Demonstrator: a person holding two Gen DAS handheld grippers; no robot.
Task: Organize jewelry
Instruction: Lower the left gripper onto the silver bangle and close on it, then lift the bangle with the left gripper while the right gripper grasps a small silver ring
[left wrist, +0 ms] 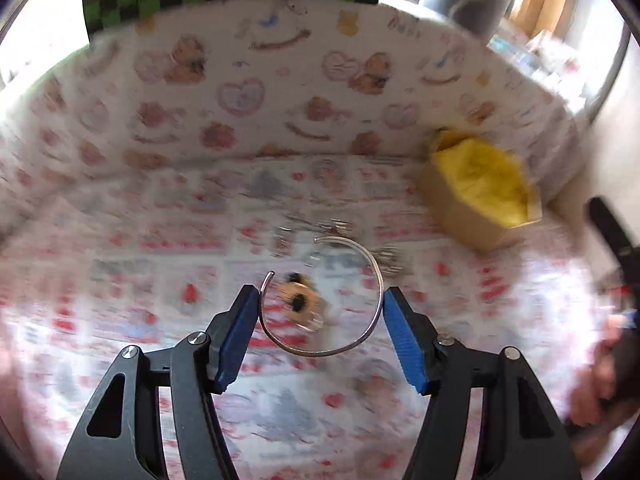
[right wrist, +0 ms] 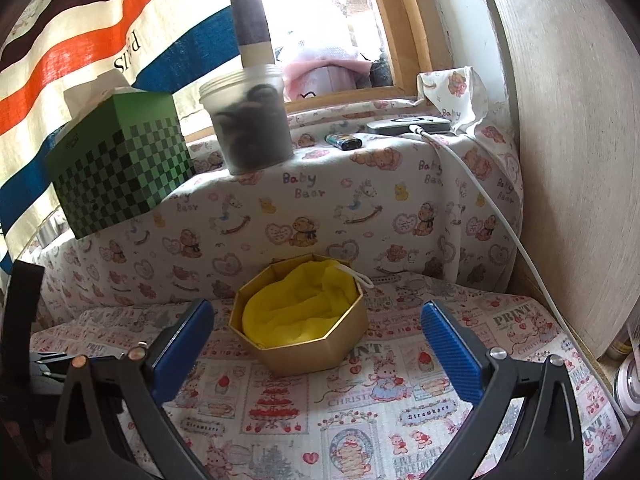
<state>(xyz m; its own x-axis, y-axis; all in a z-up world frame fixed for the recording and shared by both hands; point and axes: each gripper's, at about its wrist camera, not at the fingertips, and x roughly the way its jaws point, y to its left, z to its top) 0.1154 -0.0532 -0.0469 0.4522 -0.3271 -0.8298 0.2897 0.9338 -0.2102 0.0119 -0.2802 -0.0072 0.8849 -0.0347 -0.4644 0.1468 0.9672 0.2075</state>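
Left gripper (left wrist: 320, 312) jaws part-open, clamping silver bangle (left wrist: 352, 340) between pads; right gripper (right wrist: 318, 344) jaws wide, empty, gold box (right wrist: 320, 354) between them, farther back.

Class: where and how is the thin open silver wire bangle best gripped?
Probably across its width, as the left gripper does now: blue pads bear on opposite sides of the thin open silver wire bangle, away from the gap at its far-left.
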